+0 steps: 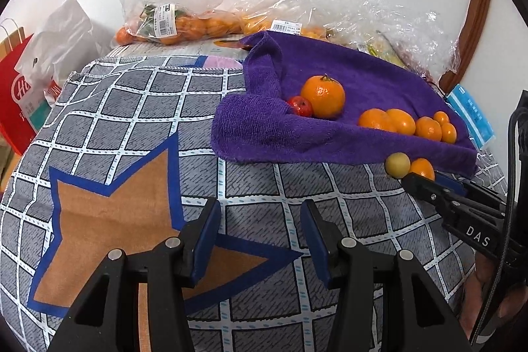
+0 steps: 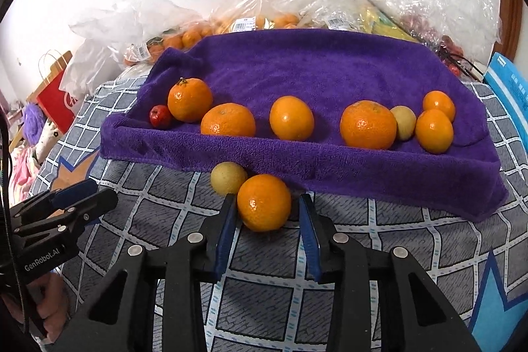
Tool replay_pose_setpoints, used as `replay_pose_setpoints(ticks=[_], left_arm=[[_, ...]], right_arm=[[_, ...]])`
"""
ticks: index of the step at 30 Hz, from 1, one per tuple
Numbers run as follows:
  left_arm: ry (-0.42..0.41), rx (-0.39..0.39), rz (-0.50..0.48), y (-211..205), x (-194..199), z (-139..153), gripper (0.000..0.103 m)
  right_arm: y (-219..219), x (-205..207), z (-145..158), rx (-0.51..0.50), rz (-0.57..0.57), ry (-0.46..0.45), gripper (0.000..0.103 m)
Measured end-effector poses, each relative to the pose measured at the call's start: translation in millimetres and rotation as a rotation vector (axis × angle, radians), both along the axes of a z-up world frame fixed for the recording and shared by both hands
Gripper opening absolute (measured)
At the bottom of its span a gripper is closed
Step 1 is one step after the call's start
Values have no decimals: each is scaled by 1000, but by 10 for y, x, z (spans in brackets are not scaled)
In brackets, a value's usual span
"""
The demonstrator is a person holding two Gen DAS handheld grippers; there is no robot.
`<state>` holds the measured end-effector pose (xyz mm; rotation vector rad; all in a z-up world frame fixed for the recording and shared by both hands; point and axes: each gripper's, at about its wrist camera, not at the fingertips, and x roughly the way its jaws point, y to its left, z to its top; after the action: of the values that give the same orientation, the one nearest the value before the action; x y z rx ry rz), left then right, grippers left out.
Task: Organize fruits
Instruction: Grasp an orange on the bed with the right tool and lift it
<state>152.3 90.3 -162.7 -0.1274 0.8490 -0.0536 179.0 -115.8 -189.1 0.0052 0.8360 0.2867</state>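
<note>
A round orange mandarin [image 2: 264, 202] lies on the grey checked cloth [image 2: 264, 302], just in front of the purple terry towel [image 2: 297, 71]. It sits between the two blue-padded fingers of the right gripper [image 2: 267, 208]. The left pad looks to be touching the fruit's side; the right pad appears to stand a sliver off, so the jaws are narrowed around it but not clearly clamped. A small pale yellow fruit [image 2: 227, 177] touches the mandarin from behind, against the towel's front edge.

On the towel, several mandarins, another pale yellow fruit [image 2: 403, 122] and a small red fruit [image 2: 160, 116] lie in a loose row. So most fruit seems already placed, and the two on the checked cloth remain.

The left gripper [image 1: 260, 236] hovers over the checked cloth, jaws apart and holding nothing. Clear plastic bags of more fruit [image 1: 171, 18] lie behind the towel, by the wall.
</note>
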Motion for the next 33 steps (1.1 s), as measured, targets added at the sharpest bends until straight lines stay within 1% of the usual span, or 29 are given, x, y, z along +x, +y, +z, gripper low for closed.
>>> replay_pose_setpoints(ticks=[1,3,4,7,10,13,17,20,24,27,31,33], left_arm=[[0,-3,0,-1,0,0,48],[-2,-16,1,13,-5,1,48],[-3,-22,2,20,-7,1,48],[-3,-31,4,28,-6,-3,48],[-1,-23,6,15,-5,-3,48],[2,-4,6,-6,1,-8,48],[3,2,5,-9,5,-10,48],[2,-7,4,-9,8,-10,48],[1,-20,-4,7,16,-10,51],[1,-23,-4,11,14,-8,51],[2,-40,-7,23,9,-4,51],[8,-37,-9,21,4,1,51]], right_arm=[[2,-10,7,-15,-5,-2,32],[19,-23,20,-51,-29,-11,32],[11,-22,23,-53,-36,-11,32],[-65,0,21,-11,-41,12,32],[-161,30,15,48,-51,33,32],[-247,45,11,79,-87,42,32],[-271,34,11,89,-92,45,32],[-257,-2,24,78,-85,30,32],[-237,-118,77,53,-79,-24,32],[-248,-180,112,32,-71,-55,32],[-324,-253,141,25,-69,-67,32],[-384,-292,145,13,-63,-77,32]])
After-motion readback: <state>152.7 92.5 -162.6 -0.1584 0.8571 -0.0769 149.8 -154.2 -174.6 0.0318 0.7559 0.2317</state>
